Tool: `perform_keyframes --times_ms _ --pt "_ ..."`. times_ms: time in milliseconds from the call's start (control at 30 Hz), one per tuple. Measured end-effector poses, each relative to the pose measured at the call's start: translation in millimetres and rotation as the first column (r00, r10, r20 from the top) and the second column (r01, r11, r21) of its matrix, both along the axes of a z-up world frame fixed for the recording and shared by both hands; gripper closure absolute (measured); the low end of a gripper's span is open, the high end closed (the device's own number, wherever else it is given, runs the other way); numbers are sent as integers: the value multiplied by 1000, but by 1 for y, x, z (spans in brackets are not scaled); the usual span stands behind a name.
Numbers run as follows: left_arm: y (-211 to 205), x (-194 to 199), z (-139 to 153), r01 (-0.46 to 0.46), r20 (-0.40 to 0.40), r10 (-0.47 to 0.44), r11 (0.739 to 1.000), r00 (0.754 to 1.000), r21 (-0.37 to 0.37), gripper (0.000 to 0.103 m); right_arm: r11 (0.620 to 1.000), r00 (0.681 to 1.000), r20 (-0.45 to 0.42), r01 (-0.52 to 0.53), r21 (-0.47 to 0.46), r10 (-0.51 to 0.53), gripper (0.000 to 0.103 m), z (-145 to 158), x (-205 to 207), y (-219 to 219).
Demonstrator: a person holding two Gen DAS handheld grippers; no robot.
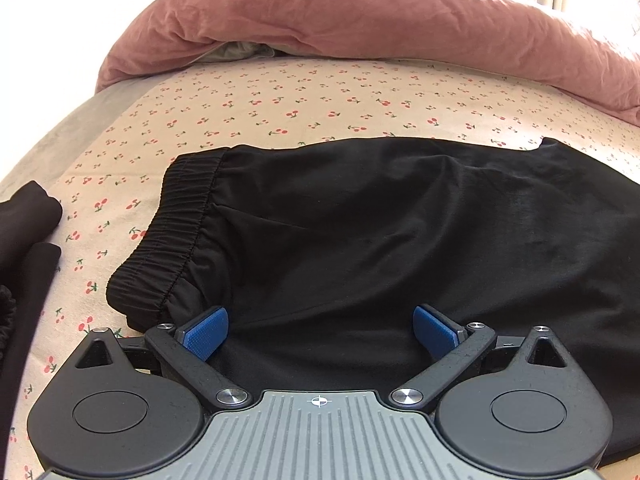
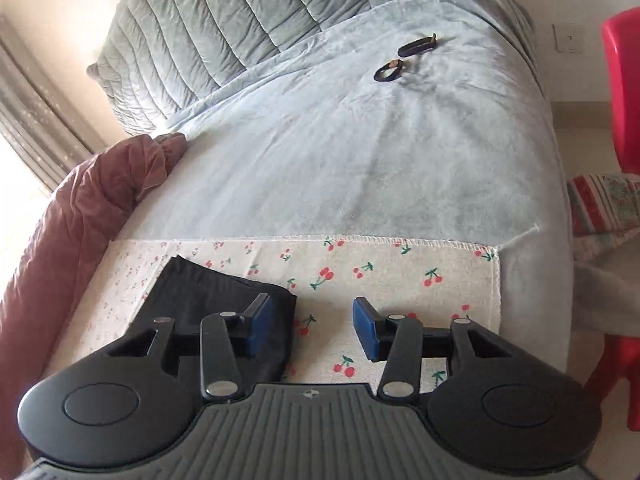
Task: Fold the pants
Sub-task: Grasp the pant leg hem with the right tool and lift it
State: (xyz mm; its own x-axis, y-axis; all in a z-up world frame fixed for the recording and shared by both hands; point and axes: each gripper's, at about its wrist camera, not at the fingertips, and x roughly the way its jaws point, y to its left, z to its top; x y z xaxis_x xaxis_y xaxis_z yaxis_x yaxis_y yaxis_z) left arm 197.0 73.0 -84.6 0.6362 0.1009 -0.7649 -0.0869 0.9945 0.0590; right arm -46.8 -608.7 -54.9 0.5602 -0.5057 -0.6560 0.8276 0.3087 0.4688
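Black pants lie flat on a cherry-print cloth, the elastic waistband at the left. My left gripper is open wide and empty, its blue pads just above the near edge of the pants beside the waistband. In the right wrist view the leg end of the pants lies folded on the cherry-print cloth. My right gripper is open and empty, its left pad over the pants' edge, its right pad over bare cloth.
A pink duvet is bunched behind the pants. Other dark garments lie at the far left. A light blue blanket carries two small dark straps. A grey quilt lies beyond. A red chair stands at the right.
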Motion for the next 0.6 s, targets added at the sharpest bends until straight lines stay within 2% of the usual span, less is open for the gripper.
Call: perform_keyframes --times_ms 33,100,133,167,233,267,333,433,500,567,600 --pt "-1 1 0 -4 -2 4 1000 1000 0 2 1000 999 -33 -13 0 13 89 -3 3 0" --pt "-1 3 0 -15 -5 15 1000 1000 -2 2 995 983 -178 -63 -80 48 98 -3 20 7" --pt "-2 3 1 -20 -6 20 1000 1000 -3 2 987 966 -248 -104 -124 71 98 -3 29 13" --pt "-2 4 1 -24 -7 24 1000 1000 -4 2 979 958 -271 -142 -148 98 98 -4 38 18" --pt "-2 4 1 -25 -8 25 1000 1000 -5 2 982 976 -160 -164 -95 148 98 -5 37 13" --pt "-2 3 1 -24 -7 24 1000 1000 -5 2 988 987 -76 -147 -50 143 98 -6 30 9" --pt "0 2 1 -17 -3 17 1000 1000 -6 2 993 993 7 -119 4 119 97 -11 25 3" --pt "1 2 1 -17 -4 17 1000 1000 -11 2 983 985 -30 -174 -58 172 97 -10 40 9" --pt "1 3 1 -23 -6 23 1000 1000 -9 2 971 972 7 -232 -55 233 96 -9 49 11" --pt "0 3 1 -29 -5 29 1000 1000 -8 2 967 961 119 -254 14 251 81 -12 50 6" --pt "1 4 1 -29 -3 29 1000 1000 -9 2 970 959 167 -239 40 229 64 -12 47 6"
